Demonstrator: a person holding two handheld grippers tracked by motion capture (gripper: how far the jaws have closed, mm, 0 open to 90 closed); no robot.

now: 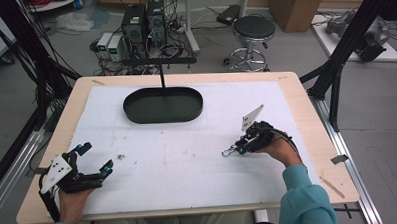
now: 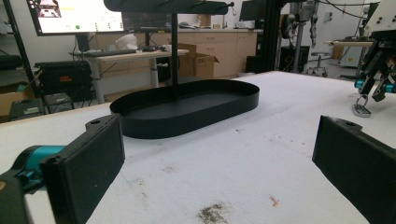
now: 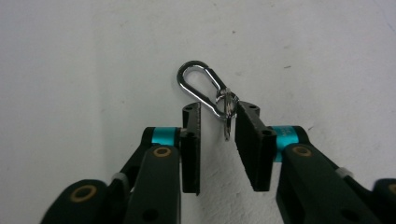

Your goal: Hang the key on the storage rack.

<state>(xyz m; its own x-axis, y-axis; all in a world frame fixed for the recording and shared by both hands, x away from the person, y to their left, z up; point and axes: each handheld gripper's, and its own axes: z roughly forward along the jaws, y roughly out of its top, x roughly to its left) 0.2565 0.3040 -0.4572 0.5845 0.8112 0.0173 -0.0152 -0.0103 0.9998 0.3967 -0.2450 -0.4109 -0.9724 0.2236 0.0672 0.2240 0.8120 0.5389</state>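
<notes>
- Carabiner (image 3: 201,88): a silver snap hook with a small ring at its near end, lying flat on the white mat (image 1: 188,157) at the right of the table, well apart from the tray (image 1: 164,105). The hook end points away from the jaws, which leaves the ring end nearest to take hold of.
- Right gripper (image 3: 218,119): jaws narrowed about the ring end, with a gap left between them. The ring sits just beside the right pad; whether either pad presses on it cannot be told, so the grip looks not yet made.
- Left gripper (image 1: 95,158): jaws wide, nothing between them, resting low at the left near edge of the mat, probably waiting clear of the work.
- Tray: black, oval, shallow, at the far middle of the mat, with an upright post (image 2: 174,56) carrying a crossbar; likely the place where the carabiner is to hang.
- Hard to make out: in the high view the carabiner (image 1: 229,151) is a small glint at the jaw tips. The crossbar ends are cut off in the left gripper view, and the ring's far side hides behind the pad.
</notes>
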